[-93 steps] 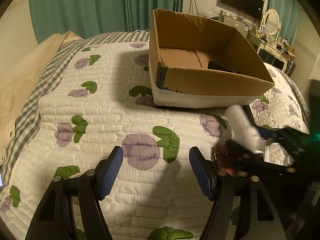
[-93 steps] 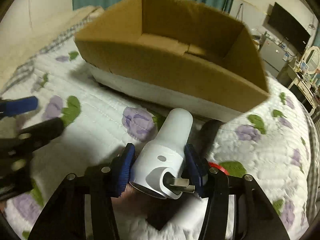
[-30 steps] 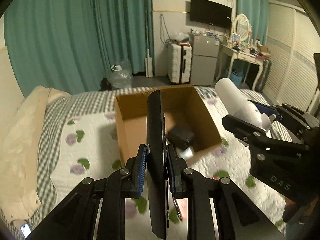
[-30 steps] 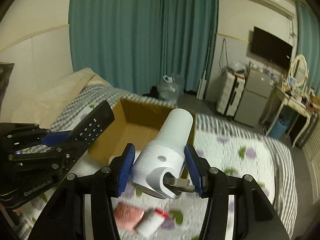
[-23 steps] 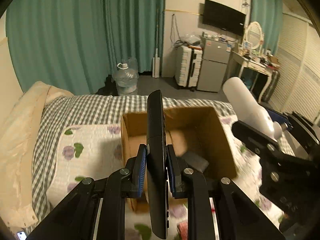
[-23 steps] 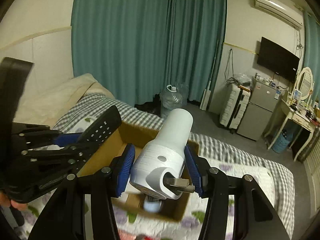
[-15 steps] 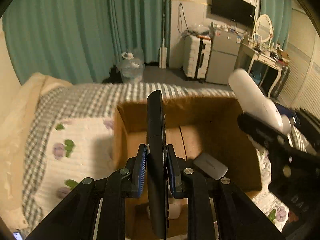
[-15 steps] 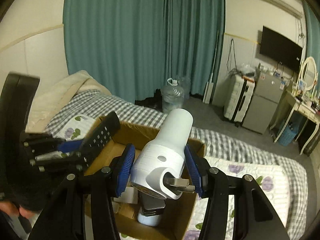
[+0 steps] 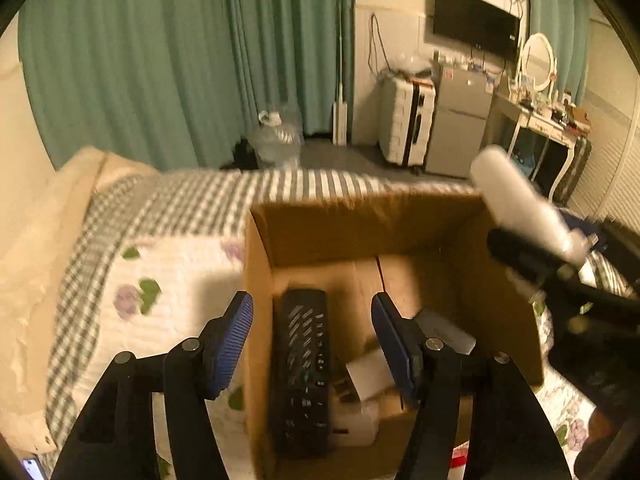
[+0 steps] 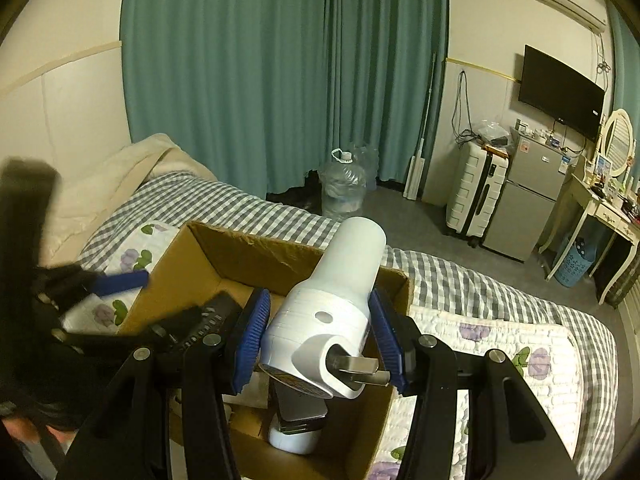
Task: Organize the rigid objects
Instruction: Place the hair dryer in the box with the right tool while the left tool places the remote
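Left wrist view: the left gripper [image 9: 312, 336] hangs above the open cardboard box [image 9: 260, 280], its blue-padded fingers [image 9: 230, 338] spread wide apart with nothing between them. A black remote control [image 9: 304, 372], buttons upward, lies lengthwise along the box's left wall, blurred, so whether it rests on the floor of the box cannot be told. Beside it inside the box lie a white block-shaped item [image 9: 370, 370] and a flat grey device [image 9: 448, 330]. The box sits on a white quilt with a purple-and-green flower print [image 9: 168, 276], laid over a grey checked bedspread [image 9: 192, 196]. Right wrist view: the right gripper [image 10: 320, 340] is closed on a white cylindrical appliance [image 10: 336, 300], its blue pads [image 10: 254, 334] pressed to either side of the wider body; the narrower barrel points away from the camera, and a metal plug prong [image 10: 356, 366] projects from the near end. The appliance is held over the same cardboard box, above its right portion. In the left wrist view this appliance appears at the upper right, over the box's far right corner. Teal curtains [image 10: 280, 80], a water jug [image 10: 344, 188], a white suitcase [image 10: 476, 188] and a wall-mounted television [image 10: 560, 92] stand behind the bed.
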`<action>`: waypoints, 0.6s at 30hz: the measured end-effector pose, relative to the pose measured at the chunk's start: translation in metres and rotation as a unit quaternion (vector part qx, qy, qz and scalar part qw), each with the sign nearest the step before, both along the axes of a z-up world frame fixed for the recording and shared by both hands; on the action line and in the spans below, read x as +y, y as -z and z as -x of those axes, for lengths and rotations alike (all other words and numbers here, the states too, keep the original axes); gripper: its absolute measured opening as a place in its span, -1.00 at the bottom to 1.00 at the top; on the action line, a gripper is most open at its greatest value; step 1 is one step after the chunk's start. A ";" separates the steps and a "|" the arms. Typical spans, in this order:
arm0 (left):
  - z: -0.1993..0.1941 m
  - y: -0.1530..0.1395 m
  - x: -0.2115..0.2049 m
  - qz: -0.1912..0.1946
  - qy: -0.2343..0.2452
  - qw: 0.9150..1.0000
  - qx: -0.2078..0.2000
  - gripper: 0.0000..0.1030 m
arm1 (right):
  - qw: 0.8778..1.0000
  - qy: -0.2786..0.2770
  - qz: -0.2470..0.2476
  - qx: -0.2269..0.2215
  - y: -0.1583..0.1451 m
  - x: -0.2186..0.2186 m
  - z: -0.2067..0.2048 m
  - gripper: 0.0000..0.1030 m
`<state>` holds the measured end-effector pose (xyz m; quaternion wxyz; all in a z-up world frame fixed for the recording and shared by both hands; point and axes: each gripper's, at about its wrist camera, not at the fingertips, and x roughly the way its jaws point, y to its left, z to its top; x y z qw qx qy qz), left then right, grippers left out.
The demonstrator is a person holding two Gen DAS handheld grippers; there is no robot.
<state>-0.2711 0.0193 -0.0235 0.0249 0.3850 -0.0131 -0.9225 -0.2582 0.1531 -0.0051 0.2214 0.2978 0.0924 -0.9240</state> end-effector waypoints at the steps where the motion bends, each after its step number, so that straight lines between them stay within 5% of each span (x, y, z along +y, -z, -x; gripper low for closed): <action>1: 0.000 -0.004 0.000 0.003 -0.001 1.000 0.004 0.25 | 1.000 0.000 -0.001 -0.001 0.001 0.001 0.002 0.00; 18: -0.003 0.007 -0.005 0.030 -0.018 0.999 0.028 0.25 | 1.000 -0.016 -0.016 -0.019 0.049 -0.012 0.026 0.07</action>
